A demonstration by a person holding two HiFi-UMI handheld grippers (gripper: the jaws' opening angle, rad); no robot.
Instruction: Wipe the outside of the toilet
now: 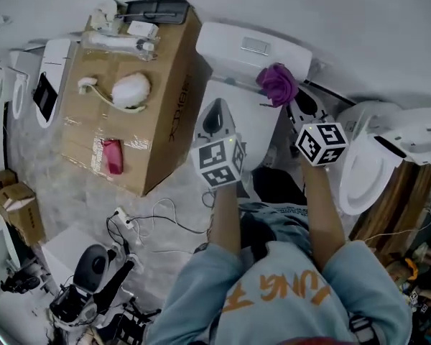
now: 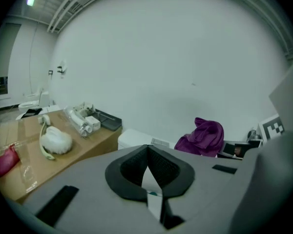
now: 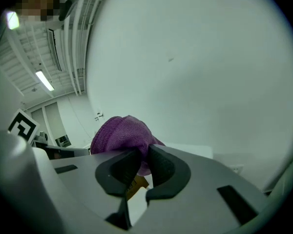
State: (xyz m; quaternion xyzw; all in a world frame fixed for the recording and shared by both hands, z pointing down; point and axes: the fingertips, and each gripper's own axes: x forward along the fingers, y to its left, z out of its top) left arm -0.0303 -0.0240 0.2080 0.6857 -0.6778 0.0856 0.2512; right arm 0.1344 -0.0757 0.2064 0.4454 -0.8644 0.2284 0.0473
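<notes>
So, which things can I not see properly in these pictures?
Lower outside of the toilet: head view, covered by the left hand-held gripper and the person's arms.
Whether the purple cloth touches the tank: right gripper view, the right hand-held gripper covers its underside.
Print on the cardboard box: head view, too small.

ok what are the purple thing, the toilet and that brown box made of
The purple cloth looks like soft ribbed knit, crumpled. The toilet is glossy white, probably glazed ceramic. The box is matte brown taped cardboard.
</notes>
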